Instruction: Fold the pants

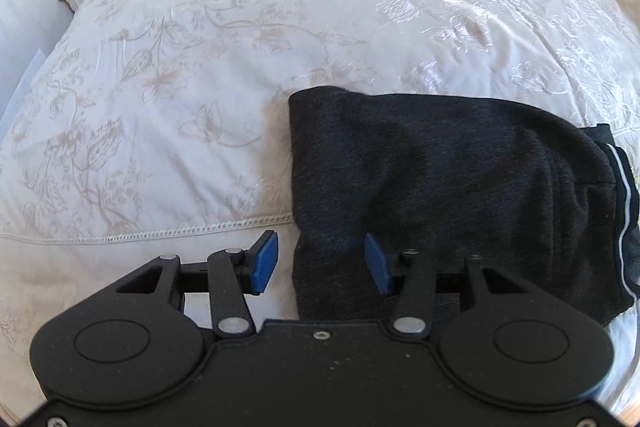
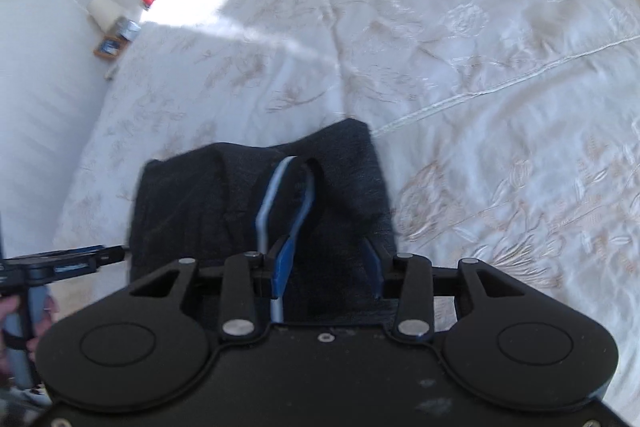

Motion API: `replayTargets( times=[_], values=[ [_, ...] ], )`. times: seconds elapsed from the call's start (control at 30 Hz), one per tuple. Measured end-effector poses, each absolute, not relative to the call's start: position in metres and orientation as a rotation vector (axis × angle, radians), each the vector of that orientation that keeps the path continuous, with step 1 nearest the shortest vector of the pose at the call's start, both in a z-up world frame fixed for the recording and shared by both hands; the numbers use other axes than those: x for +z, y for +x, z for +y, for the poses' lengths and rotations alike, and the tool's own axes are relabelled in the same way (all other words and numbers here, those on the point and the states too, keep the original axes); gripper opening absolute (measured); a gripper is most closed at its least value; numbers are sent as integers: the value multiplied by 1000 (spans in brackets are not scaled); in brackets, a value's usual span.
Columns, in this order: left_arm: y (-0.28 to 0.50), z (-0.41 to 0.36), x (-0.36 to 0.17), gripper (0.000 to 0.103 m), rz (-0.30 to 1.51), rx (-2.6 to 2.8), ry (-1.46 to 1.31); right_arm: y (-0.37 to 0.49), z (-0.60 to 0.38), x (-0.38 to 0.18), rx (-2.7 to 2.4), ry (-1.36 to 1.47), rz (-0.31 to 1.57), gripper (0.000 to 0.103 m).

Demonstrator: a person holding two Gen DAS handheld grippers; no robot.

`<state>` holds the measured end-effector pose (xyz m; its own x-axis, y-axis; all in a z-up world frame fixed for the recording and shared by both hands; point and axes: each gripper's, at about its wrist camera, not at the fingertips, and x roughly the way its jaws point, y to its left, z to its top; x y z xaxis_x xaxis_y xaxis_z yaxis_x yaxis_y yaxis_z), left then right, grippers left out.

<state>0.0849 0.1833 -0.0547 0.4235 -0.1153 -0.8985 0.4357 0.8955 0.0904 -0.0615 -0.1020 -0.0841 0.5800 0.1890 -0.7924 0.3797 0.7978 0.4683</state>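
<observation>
Both tongs tilt steeply down over the white embroidered bedspread (image 1: 192, 75). Folded dark pants (image 1: 440, 179) lie on it near the bed's near edge, a white-striped waistband (image 2: 280, 195) sticking out of the folds. Left gripper (image 1: 322, 263) hangs above the pants' left edge, blue pads spread, nothing between them. Right gripper (image 2: 328, 271) sits low over the waistband end with its pads apart; blur hides whether they touch cloth. A hand (image 2: 12, 311) holds the left tool's grip.
</observation>
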Motion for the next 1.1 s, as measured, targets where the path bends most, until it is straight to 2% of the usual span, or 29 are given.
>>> replayTargets(
  times=[0.27, 0.4, 0.43, 0.5, 0.53, 0.57, 0.8, 0.97, 1.1],
  values=[
    [76, 167, -50, 56, 1066, -355, 387, -24, -87, -130, 57, 665, 1064, 43],
    [77, 173, -50, 56, 1053, -325, 397, -2, -63, -133, 78, 596, 1063, 48],
    [77, 176, -49, 56, 1050, -312, 393, 1, -55, -128, 103, 567, 1045, 45],
    [79, 183, -47, 56, 1044, -285, 379, 3, -34, -111, 90, 433, 1016, 33],
    [81, 188, -48, 56, 1043, -270, 371, 3, -18, -101, 75, 314, 1003, 15],
    [83, 191, -48, 56, 1044, -257, 365, 2, -3, -92, 68, 199, 1000, 11],
    [88, 205, -50, 56, 1047, -203, 332, -6, 75, -63, 33, -268, 952, 9],
    [85, 205, -48, 56, 1037, -204, 332, -7, 78, -52, 20, -295, 929, 9],
    [83, 202, -48, 56, 1038, -214, 333, -10, 57, -44, 29, -158, 947, 9]
  ],
)
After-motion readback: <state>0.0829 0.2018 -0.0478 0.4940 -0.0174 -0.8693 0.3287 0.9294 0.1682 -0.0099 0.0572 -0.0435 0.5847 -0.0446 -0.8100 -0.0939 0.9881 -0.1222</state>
